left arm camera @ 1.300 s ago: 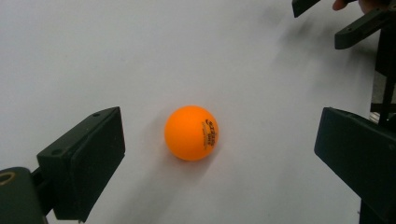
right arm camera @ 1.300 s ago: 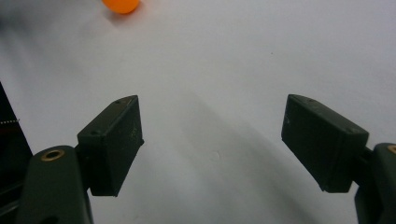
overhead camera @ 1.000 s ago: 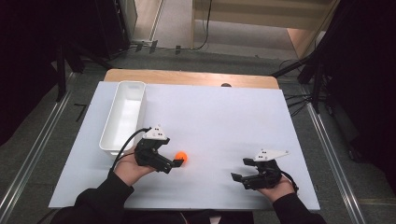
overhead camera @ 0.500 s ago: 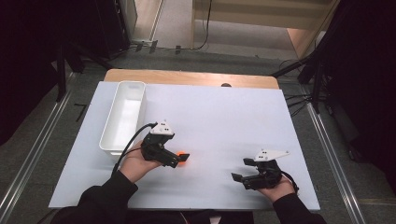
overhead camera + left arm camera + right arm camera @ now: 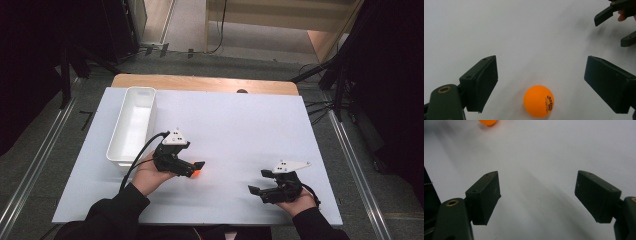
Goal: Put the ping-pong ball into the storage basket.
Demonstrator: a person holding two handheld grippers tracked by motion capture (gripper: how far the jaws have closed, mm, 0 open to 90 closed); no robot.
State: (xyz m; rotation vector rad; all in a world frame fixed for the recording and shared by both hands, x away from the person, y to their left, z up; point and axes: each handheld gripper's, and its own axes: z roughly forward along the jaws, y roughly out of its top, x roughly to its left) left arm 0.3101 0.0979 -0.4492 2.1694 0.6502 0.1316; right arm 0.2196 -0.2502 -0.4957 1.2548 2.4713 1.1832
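Observation:
An orange ping-pong ball with small dark print rests on the white table top. My left gripper straddles it, and its jaws have just been closing, with clear gaps on both sides of the ball. From above, the ball peeks out at the tips of the left gripper, left of centre near the front. My right gripper lies at the front right, pointing left, open and holding nothing. Its camera catches the ball far off at the top edge.
A long white tray stands empty along the table's left side, just behind my left hand. A wooden strip borders the far edge. The right gripper's jaw tips show at the top right of the left gripper view.
My left gripper has shifted right and slightly away from me, so the ball that lay beyond its tips now lies between the jaws. The right hand has stayed put.

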